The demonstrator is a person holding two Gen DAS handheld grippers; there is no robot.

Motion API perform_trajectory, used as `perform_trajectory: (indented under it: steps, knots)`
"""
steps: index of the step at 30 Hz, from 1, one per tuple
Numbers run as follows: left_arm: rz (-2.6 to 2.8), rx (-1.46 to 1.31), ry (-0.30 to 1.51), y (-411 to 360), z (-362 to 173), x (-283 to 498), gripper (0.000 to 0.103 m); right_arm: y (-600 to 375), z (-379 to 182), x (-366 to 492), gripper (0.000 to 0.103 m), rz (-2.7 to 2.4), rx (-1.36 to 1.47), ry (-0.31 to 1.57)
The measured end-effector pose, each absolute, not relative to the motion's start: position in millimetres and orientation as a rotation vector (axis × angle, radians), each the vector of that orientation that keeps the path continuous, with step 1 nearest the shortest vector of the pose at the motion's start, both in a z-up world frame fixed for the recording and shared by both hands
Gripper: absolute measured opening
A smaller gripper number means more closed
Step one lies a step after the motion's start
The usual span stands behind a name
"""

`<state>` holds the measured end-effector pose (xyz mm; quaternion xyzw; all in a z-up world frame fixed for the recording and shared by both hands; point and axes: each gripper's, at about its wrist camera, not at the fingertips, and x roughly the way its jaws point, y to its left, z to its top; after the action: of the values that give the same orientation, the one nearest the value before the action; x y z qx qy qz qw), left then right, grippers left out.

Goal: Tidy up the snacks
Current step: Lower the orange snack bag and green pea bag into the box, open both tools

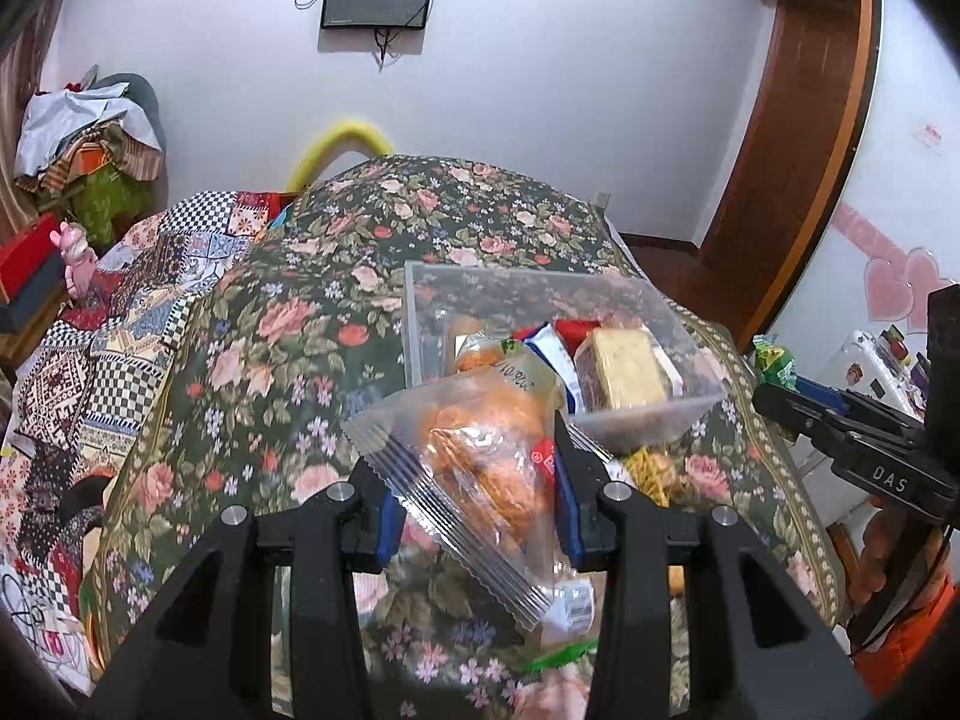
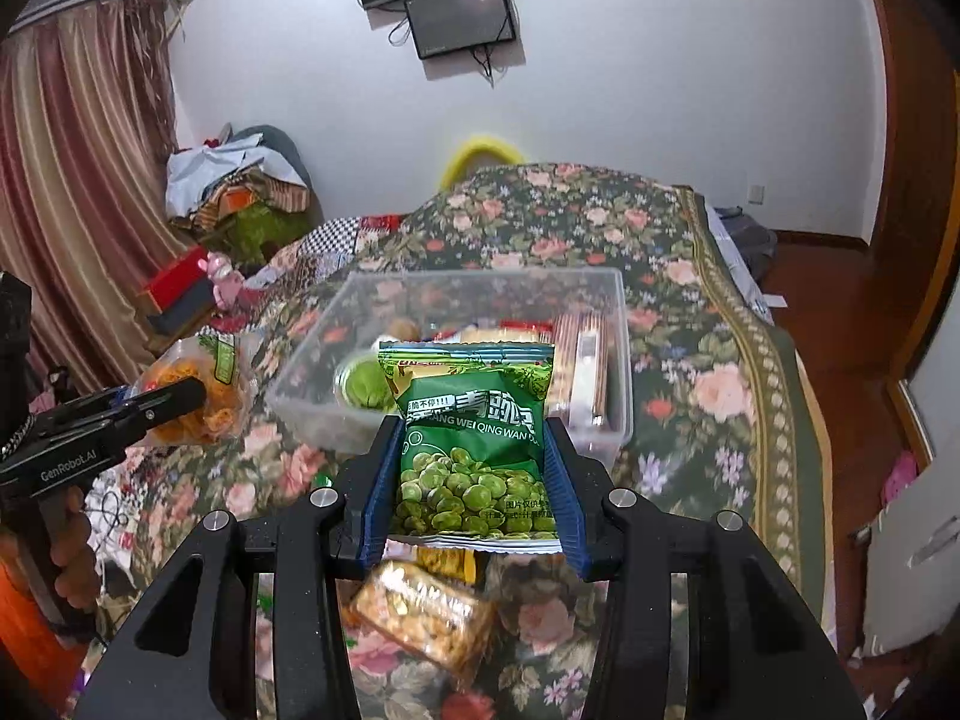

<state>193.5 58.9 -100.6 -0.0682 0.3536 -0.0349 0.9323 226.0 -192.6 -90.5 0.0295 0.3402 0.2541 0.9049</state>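
My left gripper (image 1: 474,480) is shut on a clear packet of orange snacks (image 1: 480,462), held above the floral bedspread just short of the clear plastic box (image 1: 420,324). My right gripper (image 2: 471,462) is shut on a green pea packet (image 2: 474,450), held in front of the same box (image 2: 621,360). The box holds several snacks, among them a yellow cake pack (image 1: 624,372) and a striped biscuit pack (image 2: 585,366). The left gripper with its orange packet (image 2: 198,396) also shows at the left of the right wrist view.
Loose snacks lie on the bedspread below the grippers: a golden nut-bar packet (image 2: 426,612), a yellow noodle-like snack (image 1: 651,468) and a white-green packet (image 1: 570,606). A patchwork quilt (image 1: 120,324) lies to the left. The bed's right edge (image 2: 810,450) drops to a wooden floor.
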Motion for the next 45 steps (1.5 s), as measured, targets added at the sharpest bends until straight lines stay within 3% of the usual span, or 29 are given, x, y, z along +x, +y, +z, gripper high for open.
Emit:
perform_trajectory:
  steps: [15, 45]
  knots:
    - [-0.059, -0.094, 0.706, 46.1, -88.7, 260.9, 0.040, -156.8, -67.6, 271.6, 0.042, 0.557, 0.030, 0.662]
    - [-0.023, -0.114, 0.862, 53.0, -150.0, 339.7, 0.044, -102.2, -112.4, 334.0, 0.044, 0.560, -0.119, 0.794]
